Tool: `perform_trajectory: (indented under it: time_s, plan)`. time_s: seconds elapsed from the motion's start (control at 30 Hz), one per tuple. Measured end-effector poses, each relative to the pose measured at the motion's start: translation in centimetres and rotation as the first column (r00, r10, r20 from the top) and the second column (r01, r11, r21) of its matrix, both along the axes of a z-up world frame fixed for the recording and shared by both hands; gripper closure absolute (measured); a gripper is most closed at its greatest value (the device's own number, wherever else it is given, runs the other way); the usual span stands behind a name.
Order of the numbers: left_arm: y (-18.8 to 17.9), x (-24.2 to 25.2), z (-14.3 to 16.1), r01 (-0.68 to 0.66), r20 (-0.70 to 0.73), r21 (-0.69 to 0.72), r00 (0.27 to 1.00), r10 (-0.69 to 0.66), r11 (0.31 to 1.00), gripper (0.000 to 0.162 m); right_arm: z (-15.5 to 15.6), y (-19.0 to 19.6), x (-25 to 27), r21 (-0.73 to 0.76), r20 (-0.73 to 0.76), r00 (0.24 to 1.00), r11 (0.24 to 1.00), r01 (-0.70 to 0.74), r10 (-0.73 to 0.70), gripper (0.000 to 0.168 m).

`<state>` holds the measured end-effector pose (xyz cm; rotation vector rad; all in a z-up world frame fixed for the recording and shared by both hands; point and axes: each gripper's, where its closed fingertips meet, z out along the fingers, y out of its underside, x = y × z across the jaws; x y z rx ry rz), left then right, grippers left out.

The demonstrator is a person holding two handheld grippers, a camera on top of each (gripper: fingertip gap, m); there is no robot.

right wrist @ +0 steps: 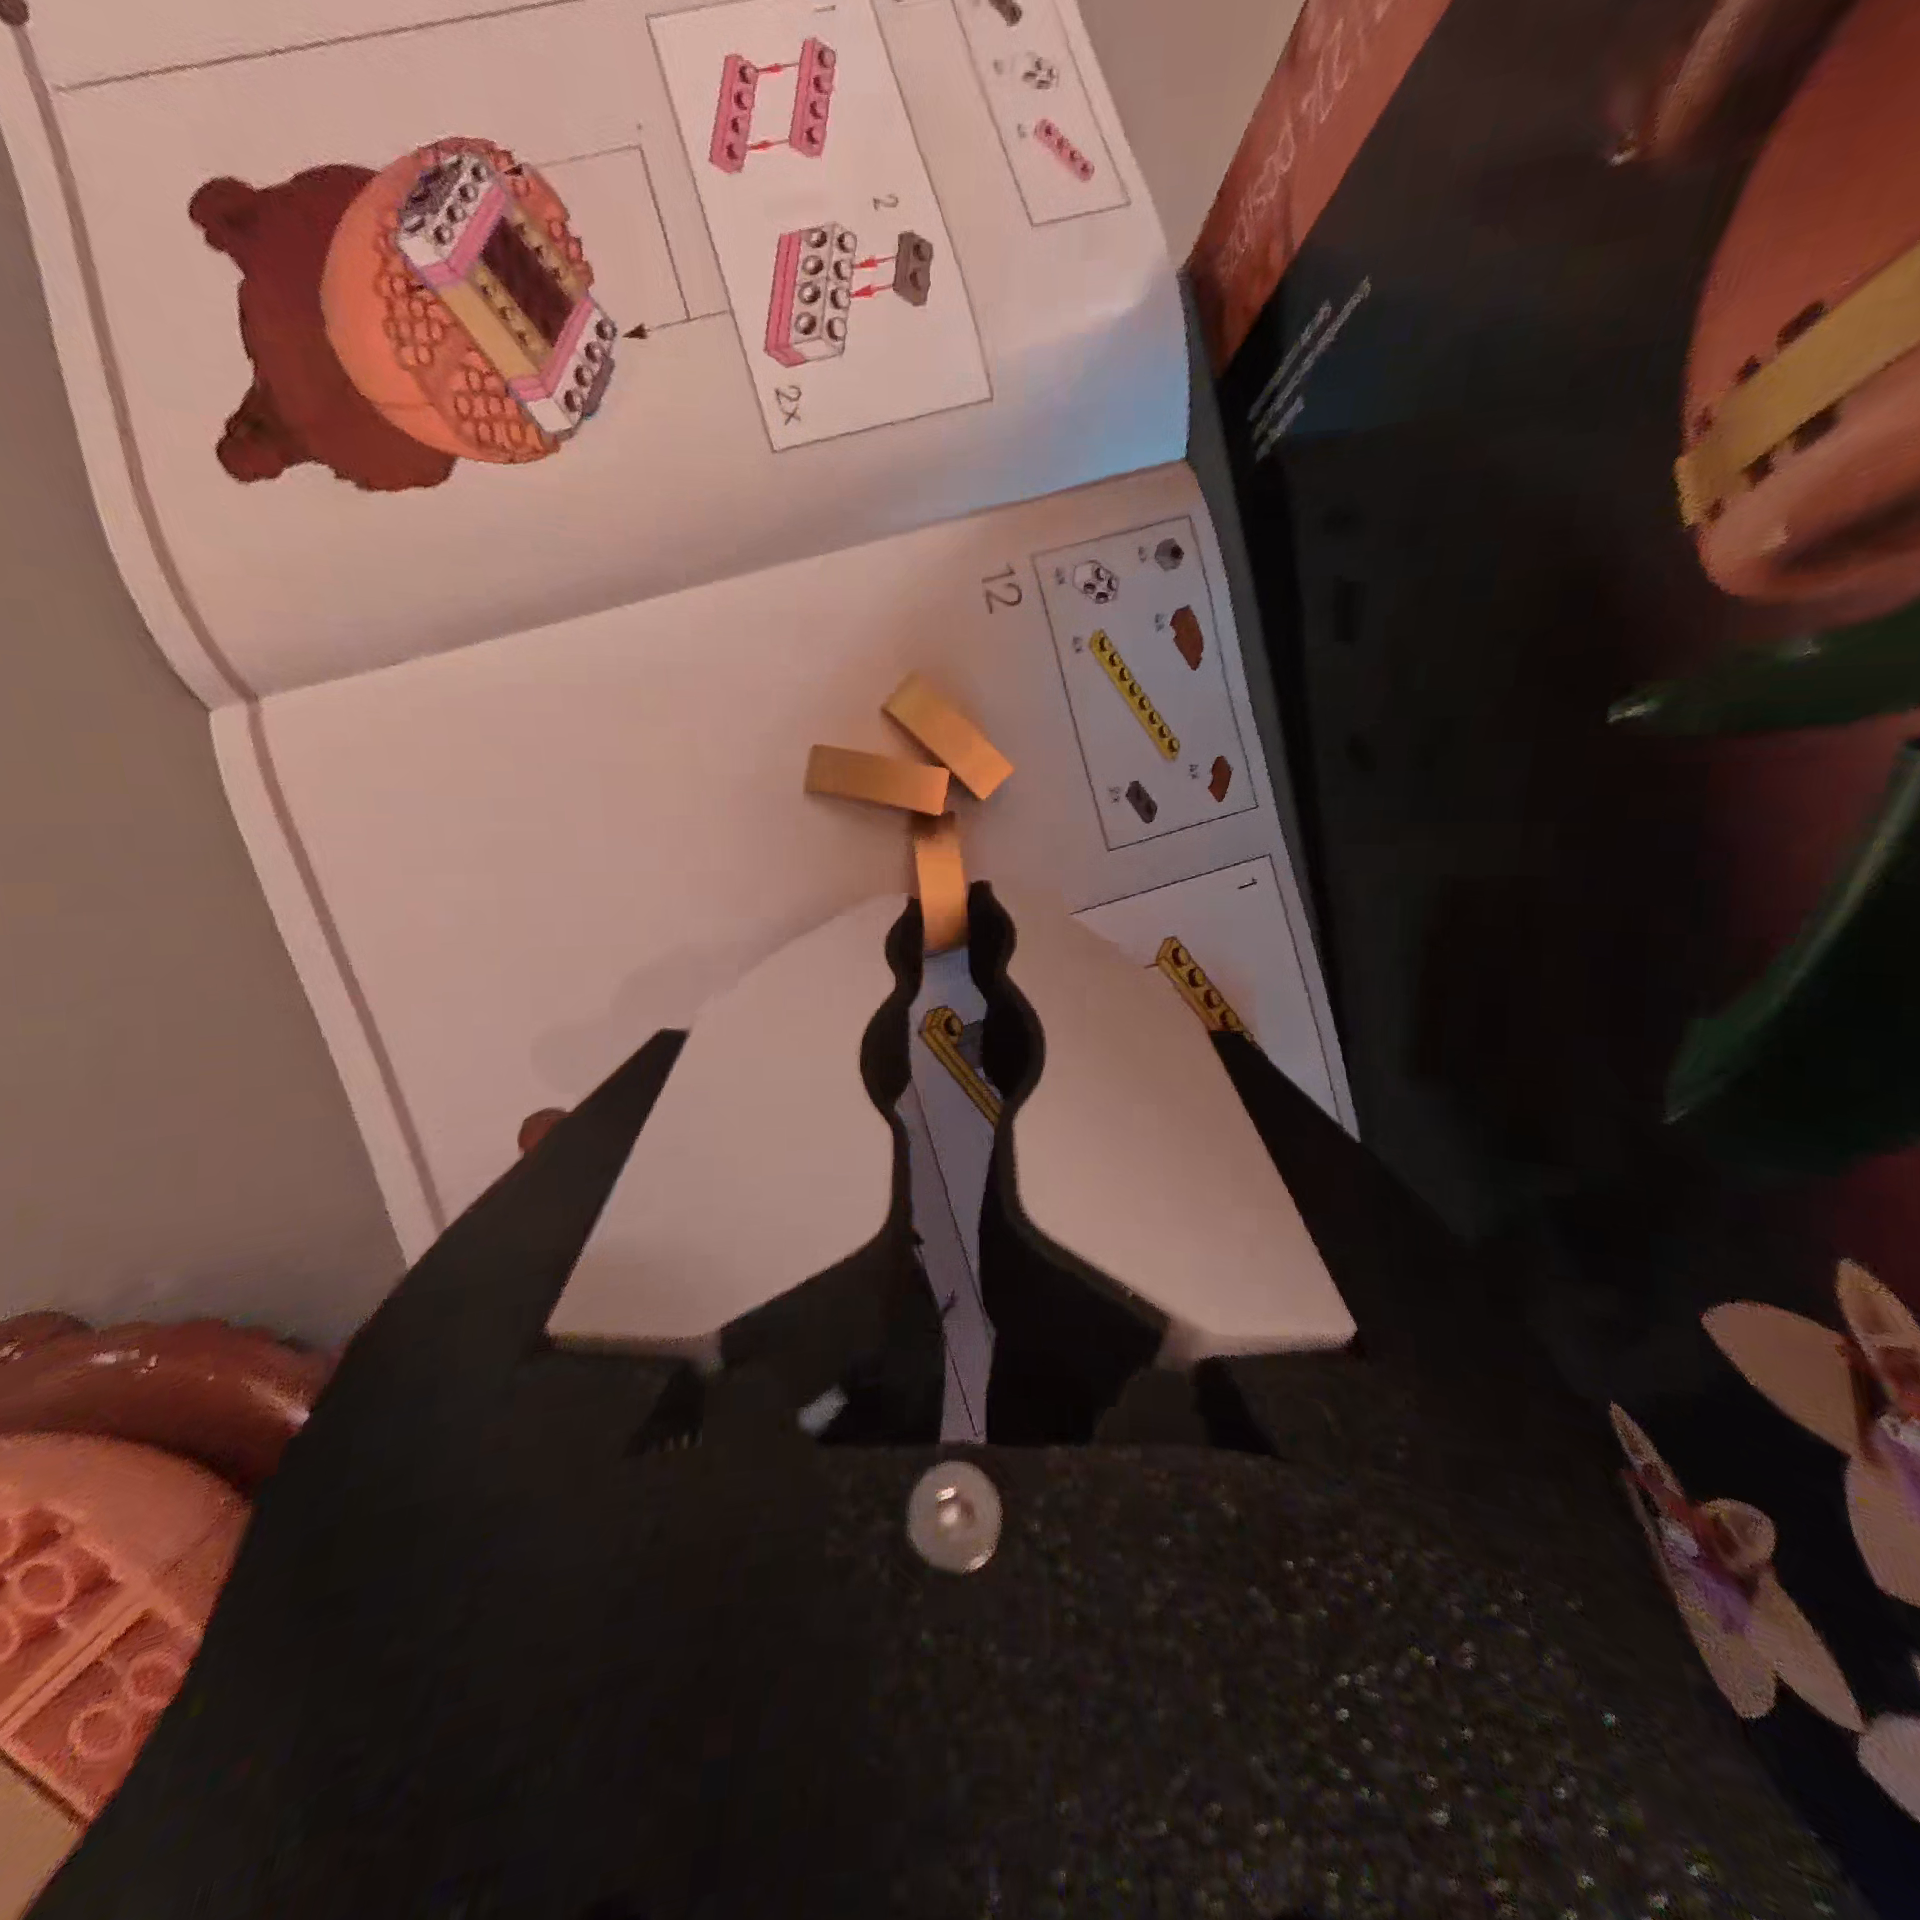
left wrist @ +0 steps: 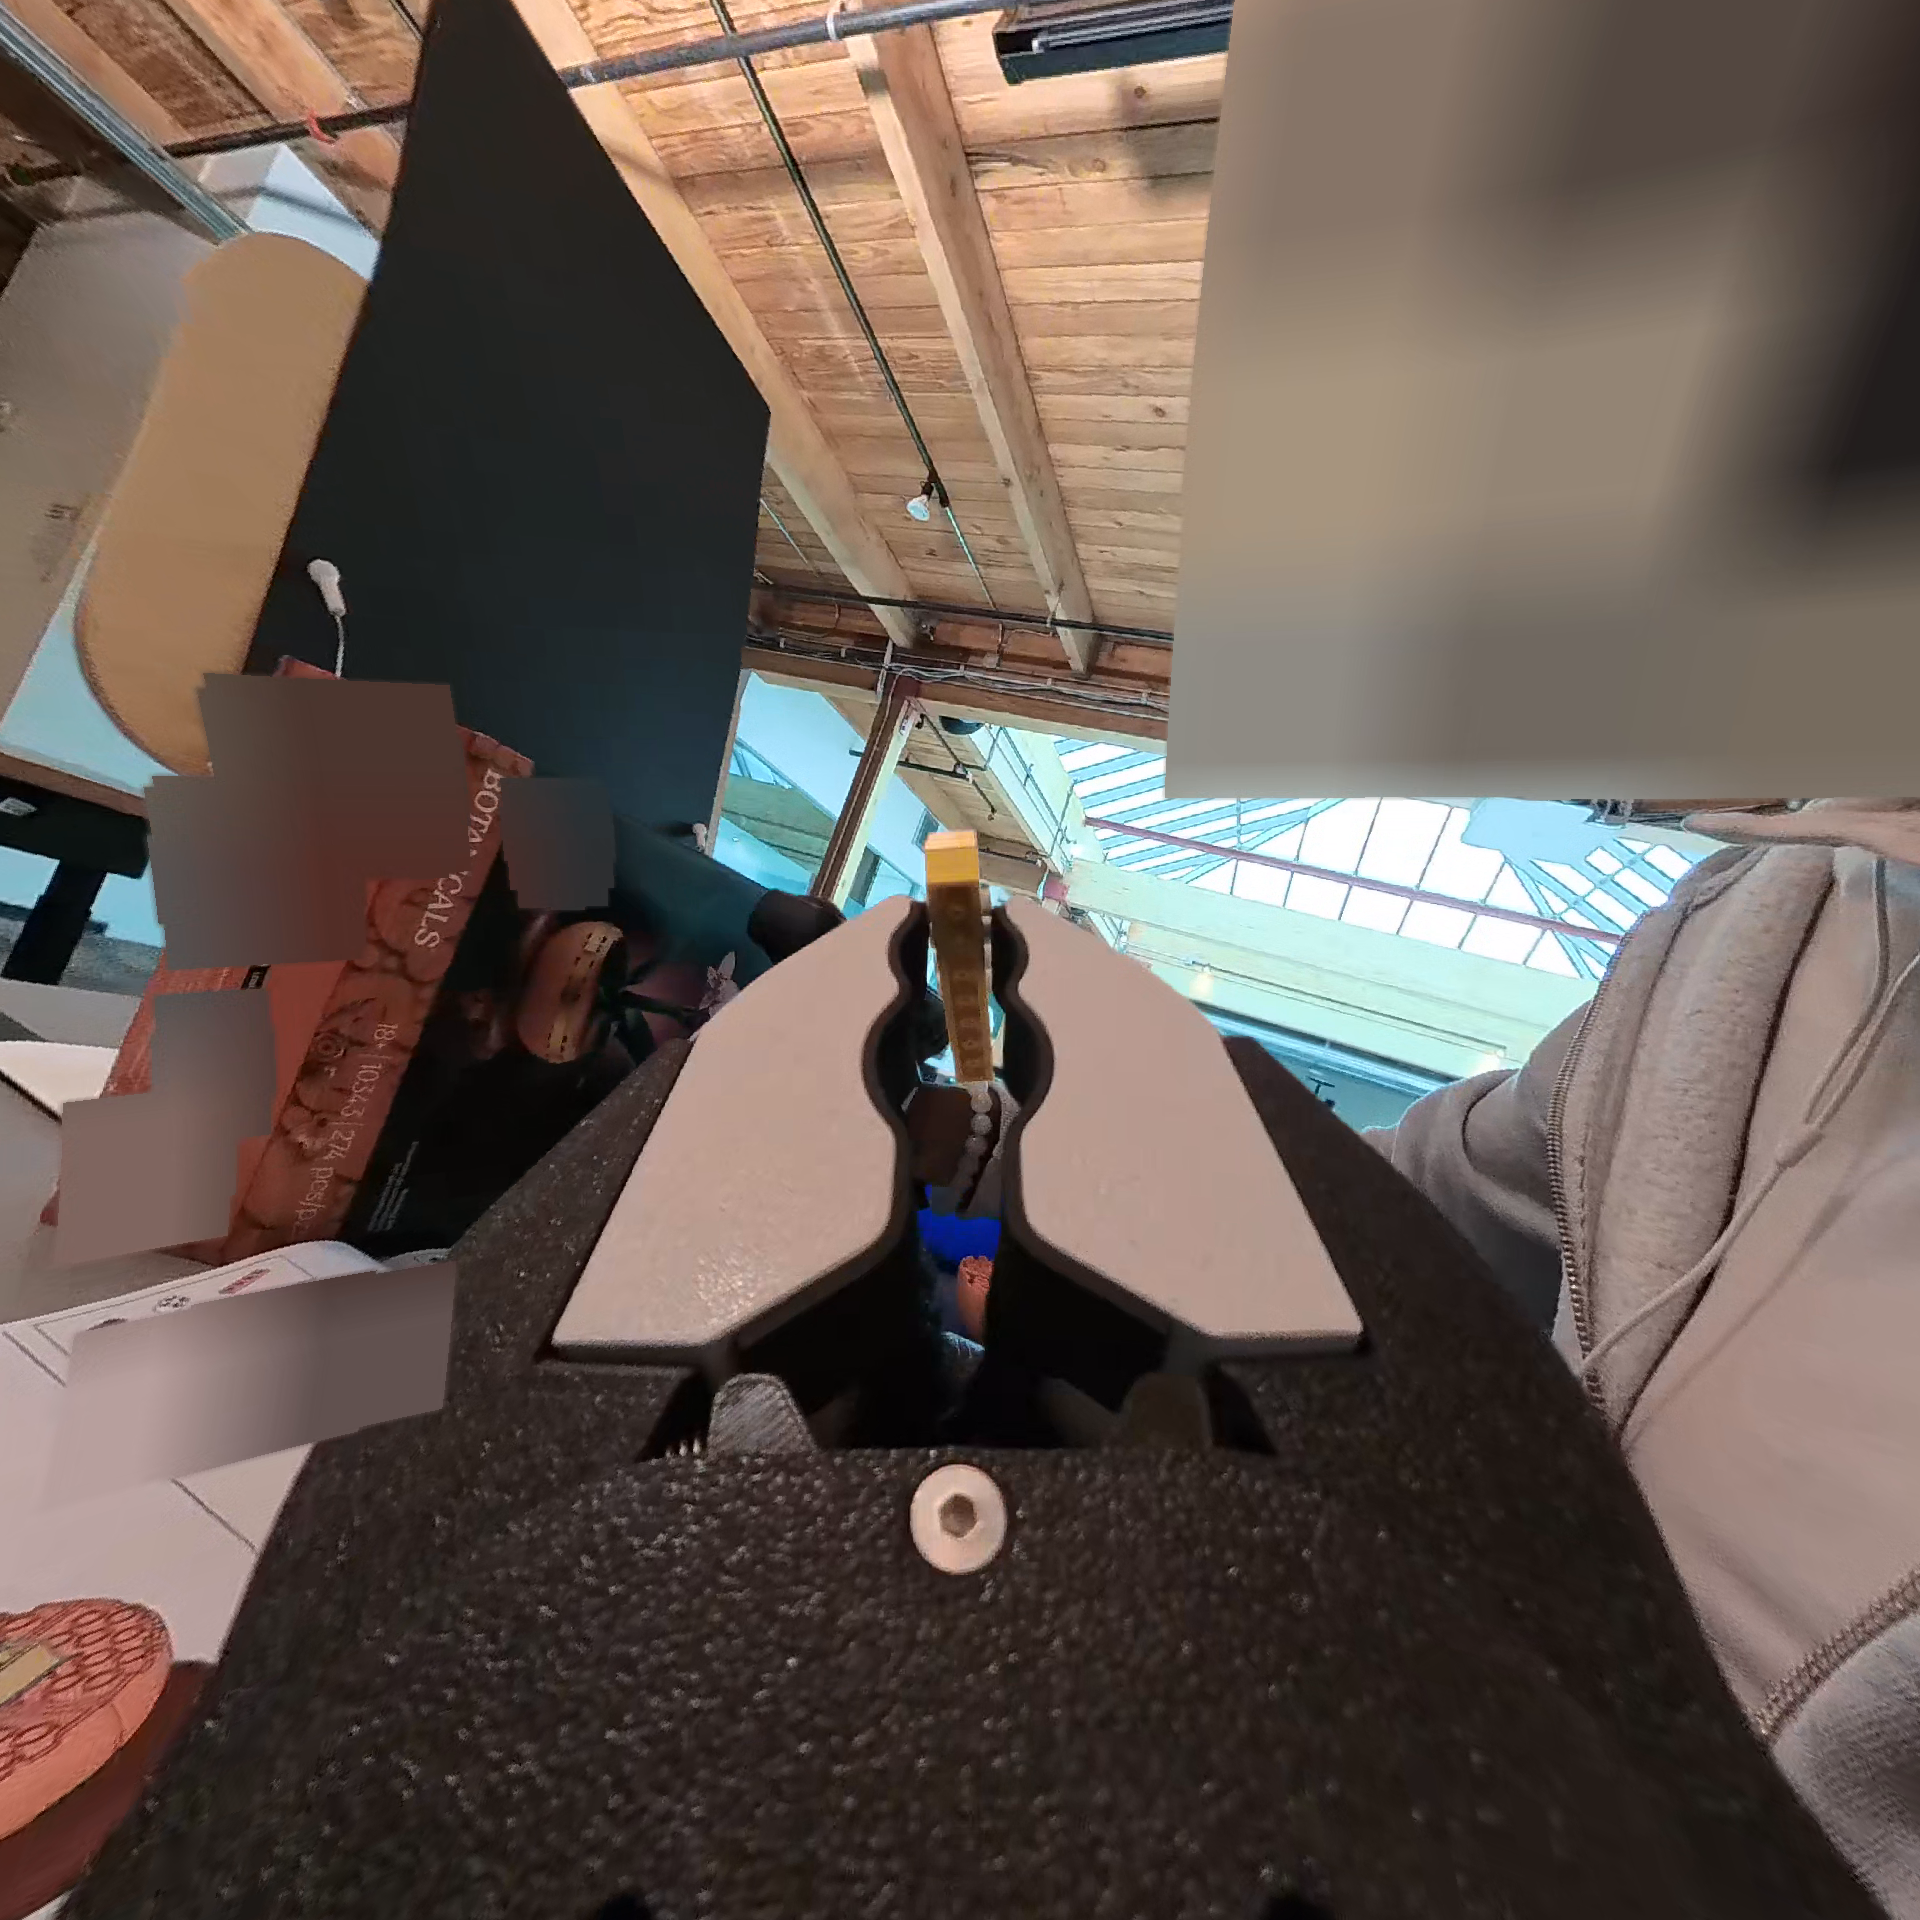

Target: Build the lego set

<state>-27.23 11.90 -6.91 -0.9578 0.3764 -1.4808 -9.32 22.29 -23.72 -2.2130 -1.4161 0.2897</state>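
Long yellow studded Lego plate (left wrist: 958, 966) pinched upright in left tool (left wrist: 958, 920). Flat tan Lego tile (right wrist: 938, 883) clamped in right tool (right wrist: 943, 914), over open instruction booklet (right wrist: 582, 831) beside two loose tan tiles (right wrist: 914, 753).

Overhead runs a plank ceiling (left wrist: 935, 312) on heavy timber beams (left wrist: 977, 343), a small spotlight (left wrist: 920, 506) hanging mid-frame. A dark panel (left wrist: 540, 436) rises upper left. Daylight floods the skylight glazing (left wrist: 1351, 862) at centre right.

Wooden plank ceiling (left wrist: 935, 260) with beams, dark panel (left wrist: 540, 416), person's grey hooded jacket (left wrist: 1745, 1195).
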Motion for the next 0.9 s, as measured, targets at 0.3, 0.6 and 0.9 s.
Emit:
perform_trajectory:
  time_s: [0.3,0.6,0.9]
  plan:
    - [0.0,0.1,-0.3,0.036,-0.006,-0.002,0.999,-0.036,0.999,0.151,1.3,-1.9,0.4,0.108,0.271,0.844,0.857,-0.504,0.462,0.149]
    - [-0.8,0.3,-0.3,0.015,-0.054,0.071,0.998,-0.011,0.997,0.151,6.8,-4.9,-0.3,-0.133,0.033,0.859,0.850,0.510,-0.511,0.144]
    - [-2.5,-2.1,1.1,-0.021,-0.013,0.211,1.000,0.024,0.977,0.151,2.8,-3.7,-0.2,-0.224,0.079,0.587,0.560,0.798,-0.805,0.132]
